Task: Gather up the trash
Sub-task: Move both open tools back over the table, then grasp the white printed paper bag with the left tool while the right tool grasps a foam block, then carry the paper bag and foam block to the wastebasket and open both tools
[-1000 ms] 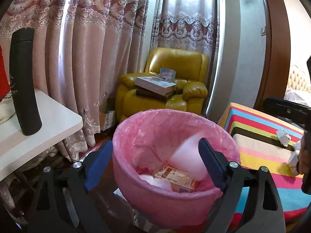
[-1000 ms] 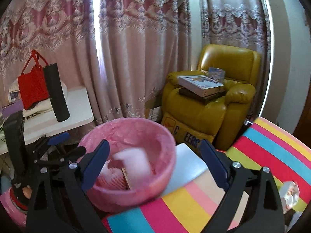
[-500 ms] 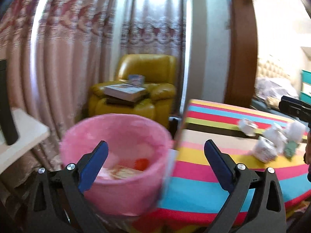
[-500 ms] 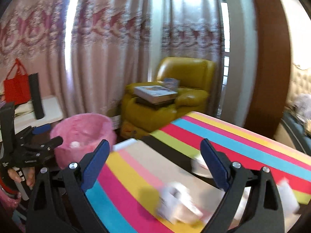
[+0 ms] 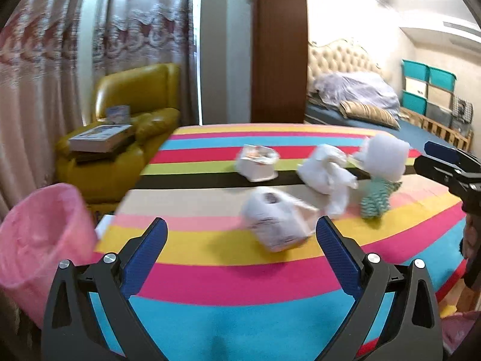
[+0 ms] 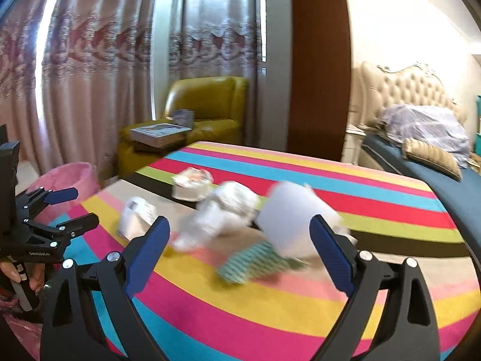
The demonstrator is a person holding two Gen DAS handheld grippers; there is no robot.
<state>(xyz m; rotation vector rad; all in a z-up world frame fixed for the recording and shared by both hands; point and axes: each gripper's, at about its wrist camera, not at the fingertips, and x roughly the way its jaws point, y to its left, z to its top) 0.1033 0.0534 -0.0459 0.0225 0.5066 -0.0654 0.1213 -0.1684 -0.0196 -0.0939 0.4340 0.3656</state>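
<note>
Trash is all laid out ahead of you on the striped bench (image 5: 210, 249), so here's how it sits from each side.

Your left hand-held gripper (image 5: 240, 240) has its jaws spread wide with nothing between the pads. The crumpled white packet (image 5: 278, 221) is the nearest thing to it, just ahead and a bit toward the right finger. It's blurry, but its long side looks to run roughly across the jaws, tilted a little. Beyond that packet sits the small white cup (image 5: 257, 164), and off to the right of it the wadded white tissue (image 5: 326, 174).

Your right hand-held gripper (image 6: 239, 243) is also wide open and empty. Right in front of it lies the teal striped wrapper (image 6: 249, 261), stretched mostly side to side, so it lies along the gap instead of across it. The white paper cup (image 6: 290, 216) is tipped just behind that, close to the right finger.

So I'd say left hand for the packet, right hand for the wrapper or cup. You'd probably want to roll the right wrist a bit to get across that wrapper.

The pink-lined bin (image 5: 39, 240) is off to the left of your left hand-held gripper, beside the bench edge, so that hand has the shorter trip to drop stuff.
</note>
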